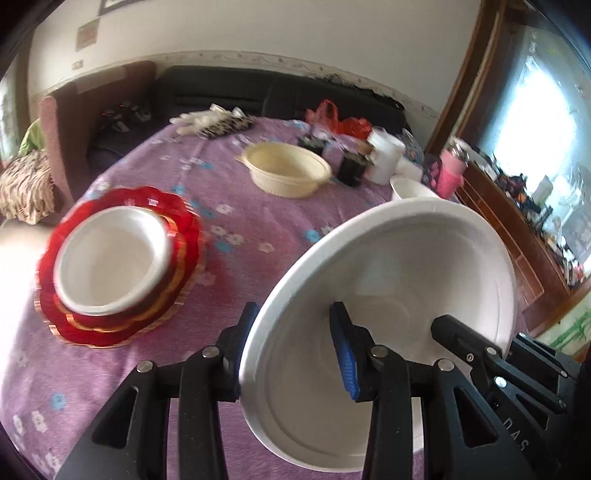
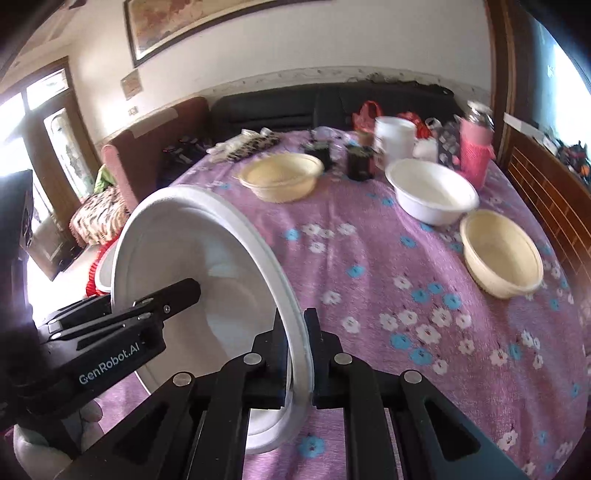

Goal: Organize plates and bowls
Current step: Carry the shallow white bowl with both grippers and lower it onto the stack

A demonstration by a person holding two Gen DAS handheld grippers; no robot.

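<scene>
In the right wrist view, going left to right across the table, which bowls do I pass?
The tilted white bowl held by both grippers → the cream bowl at the back → the white bowl → the cream bowl near the right edge.

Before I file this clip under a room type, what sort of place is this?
Most likely a lived-in home dining or living room. A table under a purple floral cloth holds bowls and clutter, a dark sofa stands behind it, and a framed picture hangs on the wall.
</scene>
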